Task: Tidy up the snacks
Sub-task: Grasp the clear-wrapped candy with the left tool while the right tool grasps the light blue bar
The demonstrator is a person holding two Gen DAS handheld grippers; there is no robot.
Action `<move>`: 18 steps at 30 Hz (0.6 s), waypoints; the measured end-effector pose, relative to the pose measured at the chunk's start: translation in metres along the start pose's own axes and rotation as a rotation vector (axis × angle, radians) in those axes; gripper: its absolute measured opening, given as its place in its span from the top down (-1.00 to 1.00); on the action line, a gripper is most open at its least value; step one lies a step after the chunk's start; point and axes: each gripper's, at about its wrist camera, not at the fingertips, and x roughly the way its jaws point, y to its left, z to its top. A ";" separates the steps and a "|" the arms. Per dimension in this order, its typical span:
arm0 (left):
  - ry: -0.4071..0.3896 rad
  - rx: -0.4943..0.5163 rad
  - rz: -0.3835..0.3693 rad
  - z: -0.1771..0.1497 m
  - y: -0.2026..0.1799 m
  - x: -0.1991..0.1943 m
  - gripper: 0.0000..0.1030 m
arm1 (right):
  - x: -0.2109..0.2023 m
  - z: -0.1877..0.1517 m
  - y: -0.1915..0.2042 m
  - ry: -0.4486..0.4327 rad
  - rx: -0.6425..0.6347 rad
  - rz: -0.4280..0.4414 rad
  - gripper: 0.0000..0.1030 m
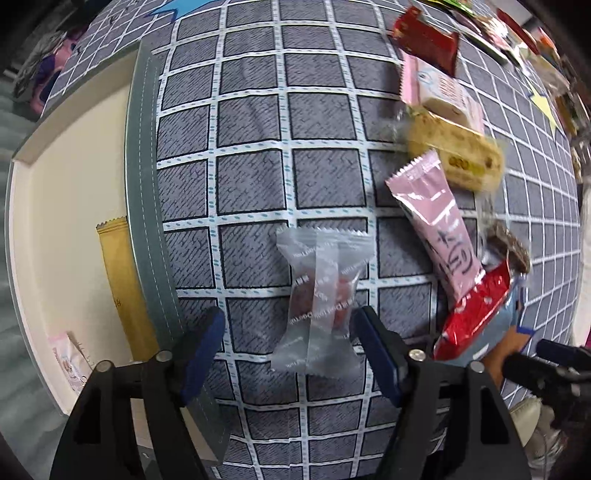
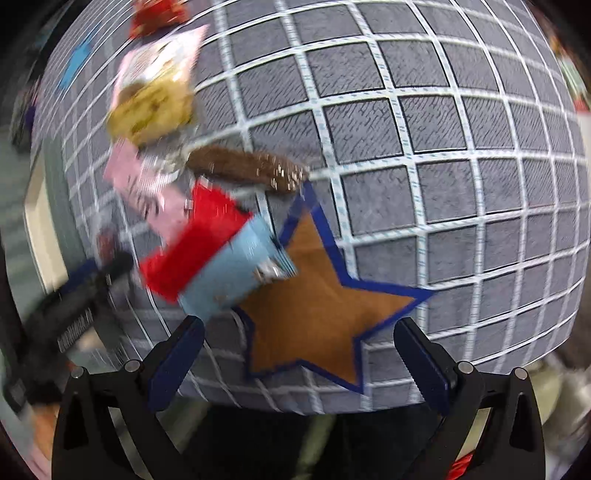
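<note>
My left gripper (image 1: pixel 290 328) is open, its blue fingers on either side of a clear-wrapped candy with red pieces (image 1: pixel 321 295) lying on the grey checked cloth (image 1: pixel 251 122). To its right lie a pink packet (image 1: pixel 439 229), a red packet (image 1: pixel 476 310) on a light blue one, a yellow cake bar (image 1: pixel 458 155) and a pink-white packet (image 1: pixel 439 88). My right gripper (image 2: pixel 299 358) is open and empty above a brown star patch (image 2: pixel 317 314). The blurred right wrist view shows the red packet (image 2: pixel 199 236), the light blue packet (image 2: pixel 236 273) and a brown snack (image 2: pixel 251 168).
A cream box (image 1: pixel 66 206) stands left of the cloth, holding a gold packet (image 1: pixel 122 280) and a small pink-white packet (image 1: pixel 70 362). More snacks (image 1: pixel 487 29) lie at the far right. My right gripper shows in the left wrist view (image 1: pixel 546 365).
</note>
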 end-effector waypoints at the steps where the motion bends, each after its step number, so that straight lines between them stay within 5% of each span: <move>1: -0.002 -0.004 -0.001 0.002 0.002 -0.001 -0.52 | 0.002 0.006 0.003 -0.007 0.024 0.005 -1.00; 4: -0.010 -0.007 -0.003 0.003 0.005 -0.002 -0.53 | 0.011 0.019 0.017 -0.018 0.031 -0.025 -1.00; 8: -0.022 -0.011 -0.004 -0.002 0.000 0.000 -0.55 | 0.024 0.022 0.043 -0.016 -0.135 -0.197 -1.00; 12: -0.029 -0.008 -0.007 -0.005 0.002 0.004 -0.57 | 0.017 0.009 0.018 -0.068 -0.246 -0.305 -1.00; 18: -0.049 0.006 -0.003 -0.008 -0.012 0.006 -0.58 | 0.003 0.001 -0.022 -0.055 -0.145 -0.202 -1.00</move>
